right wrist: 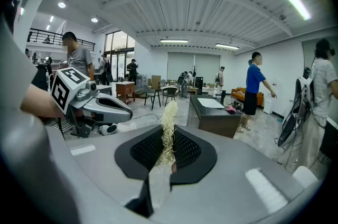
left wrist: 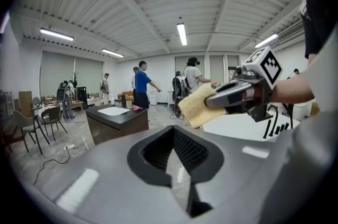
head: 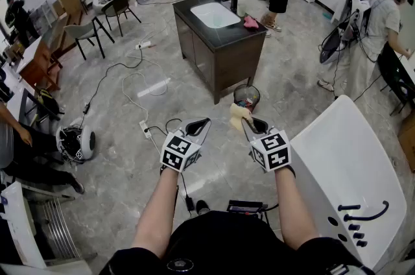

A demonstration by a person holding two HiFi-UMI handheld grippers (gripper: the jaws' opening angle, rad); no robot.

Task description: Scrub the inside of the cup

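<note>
While both hang mid-air well short of the sink island (head: pixel 237 34), right gripper (head: pixel 249 124) is clamped on the yellow sponge (head: pixel 238 114), probably ready for scrubbing; left gripper (head: pixel 200 124) closed, empty, free for the cup, not in view

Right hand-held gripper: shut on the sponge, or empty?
Shut on the sponge. The right gripper view shows the right hand-held gripper pinching it edge-on between its jaws.
</note>
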